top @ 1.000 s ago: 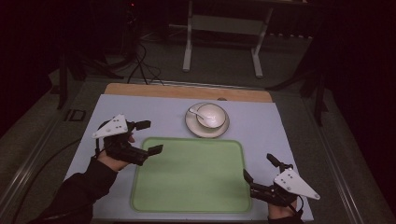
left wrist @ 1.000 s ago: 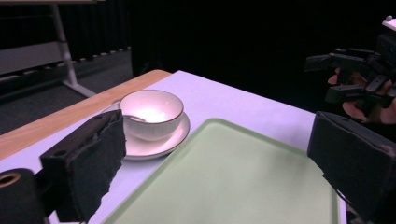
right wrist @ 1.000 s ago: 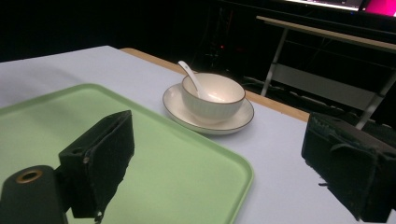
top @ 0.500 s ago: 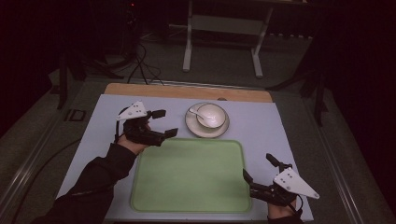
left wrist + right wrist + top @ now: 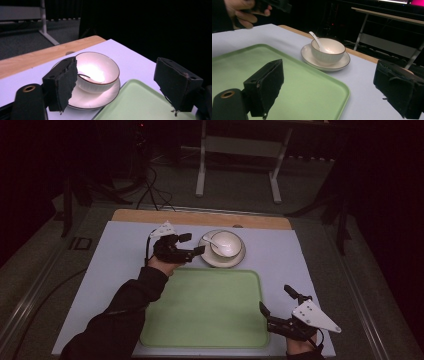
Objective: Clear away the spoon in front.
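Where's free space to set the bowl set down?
The flat green plastic tray is bare throughout, bordered by the white saucer behind and the right gripper at its near right corner. Lilac mat left of the left gripper is free too. Crowded: around the white bowl with its spoon.

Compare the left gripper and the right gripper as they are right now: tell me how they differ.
The left gripper is far up the table beside the saucer, its jaws aimed at the bowl; the right gripper sits at the near right corner of the green tray. The left gripper's jaws have just been closing, with nothing between them; the right gripper's stand wide. Both are open and hold nothing.
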Action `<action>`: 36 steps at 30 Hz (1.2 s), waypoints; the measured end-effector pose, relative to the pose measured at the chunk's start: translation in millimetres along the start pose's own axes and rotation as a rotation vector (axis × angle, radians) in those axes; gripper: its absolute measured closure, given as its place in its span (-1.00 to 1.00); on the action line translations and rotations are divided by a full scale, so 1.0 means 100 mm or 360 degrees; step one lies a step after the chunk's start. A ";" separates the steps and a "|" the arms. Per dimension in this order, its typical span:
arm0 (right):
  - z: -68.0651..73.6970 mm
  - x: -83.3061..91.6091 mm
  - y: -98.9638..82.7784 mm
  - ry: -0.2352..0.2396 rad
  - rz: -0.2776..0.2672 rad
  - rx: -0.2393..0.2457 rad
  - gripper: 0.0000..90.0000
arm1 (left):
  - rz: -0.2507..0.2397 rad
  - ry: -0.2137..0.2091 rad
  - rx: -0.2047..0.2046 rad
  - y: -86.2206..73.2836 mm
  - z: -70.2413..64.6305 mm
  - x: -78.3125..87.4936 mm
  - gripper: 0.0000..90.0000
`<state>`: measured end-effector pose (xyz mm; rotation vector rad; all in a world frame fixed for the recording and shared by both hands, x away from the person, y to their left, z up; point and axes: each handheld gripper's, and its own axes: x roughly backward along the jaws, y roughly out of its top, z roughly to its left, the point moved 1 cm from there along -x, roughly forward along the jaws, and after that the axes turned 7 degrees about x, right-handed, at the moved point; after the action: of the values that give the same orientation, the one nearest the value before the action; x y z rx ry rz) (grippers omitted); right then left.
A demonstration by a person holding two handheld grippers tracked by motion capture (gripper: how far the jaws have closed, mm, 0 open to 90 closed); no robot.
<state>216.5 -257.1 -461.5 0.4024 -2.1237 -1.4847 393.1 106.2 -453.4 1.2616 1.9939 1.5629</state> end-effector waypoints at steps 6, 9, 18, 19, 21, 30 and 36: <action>0.00 0.00 0.00 0.0005 -0.0006 0.0000 -0.79 | -0.0050 0.0038 0.0130 -0.06 0.11 -0.18 -0.50; 0.00 0.01 0.00 0.0009 -0.0011 0.0002 -0.79 | -0.0082 0.0052 0.0218 -0.08 0.17 -0.25 -0.42; 0.01 0.01 0.00 0.0021 -0.0015 0.0004 -0.79 | -0.0081 0.0136 0.0442 -0.19 0.34 -0.50 -0.41; 0.01 0.01 0.00 0.0022 -0.0015 0.0003 -0.79 | -0.0084 0.0143 0.0482 -0.20 0.36 -0.53 -0.41; 0.01 0.01 0.00 0.0027 -0.0015 0.0002 -0.79 | -0.0081 0.0159 0.0527 -0.22 0.39 -0.57 -0.41; 0.00 0.02 -0.01 0.0032 -0.0020 -0.0008 -0.79 | -0.0067 0.0191 0.0704 -0.29 0.52 -0.72 -0.18; 0.00 0.02 -0.01 0.0035 -0.0019 -0.0010 -0.79 | -0.0069 0.0173 0.0778 -0.32 0.56 -0.79 0.09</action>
<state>214.7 -258.7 -461.8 0.4281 -2.1024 -1.4867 463.1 78.6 -522.9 1.3041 2.5590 1.1817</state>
